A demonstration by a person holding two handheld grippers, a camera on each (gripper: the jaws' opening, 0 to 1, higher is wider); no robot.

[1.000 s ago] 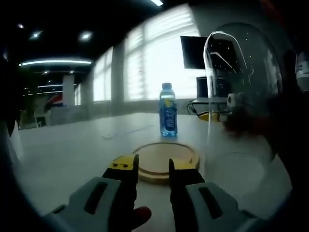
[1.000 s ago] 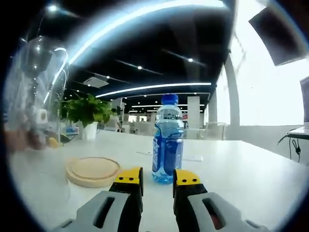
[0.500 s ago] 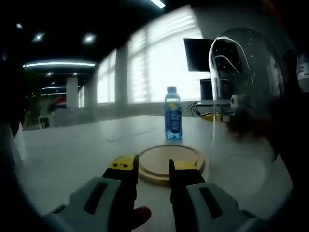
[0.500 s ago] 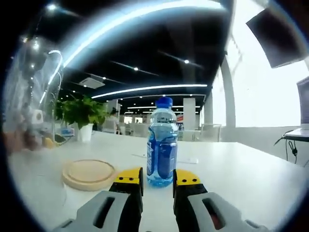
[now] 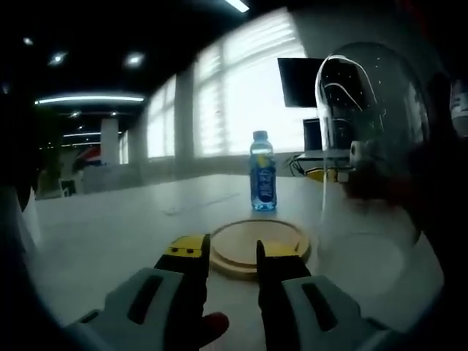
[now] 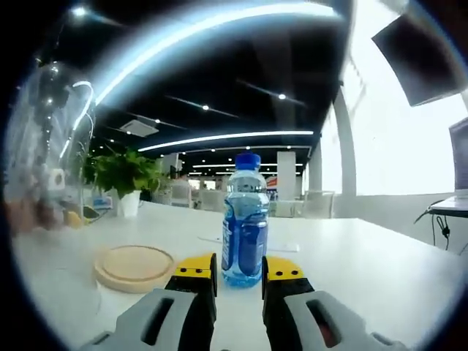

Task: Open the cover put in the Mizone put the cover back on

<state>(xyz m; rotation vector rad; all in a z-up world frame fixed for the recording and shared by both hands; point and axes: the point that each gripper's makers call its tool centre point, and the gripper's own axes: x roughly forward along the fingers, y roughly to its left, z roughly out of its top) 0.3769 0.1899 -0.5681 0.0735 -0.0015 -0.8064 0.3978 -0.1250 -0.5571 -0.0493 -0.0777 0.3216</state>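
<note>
The bottle (image 6: pixel 243 219) stood upright on the counter (image 6: pixel 365 270), long axis vertical, dead ahead of the right gripper (image 6: pixel 238 276) and lined up with the gap between its parted, empty fingers. The wooden base (image 6: pixel 134 266) lay to its left, well apart. The left gripper (image 5: pixel 232 252), also open and empty, faced the base with the bottle far beyond; the glass cover (image 5: pixel 369 146) was raised beside it, what held it blurred
</note>
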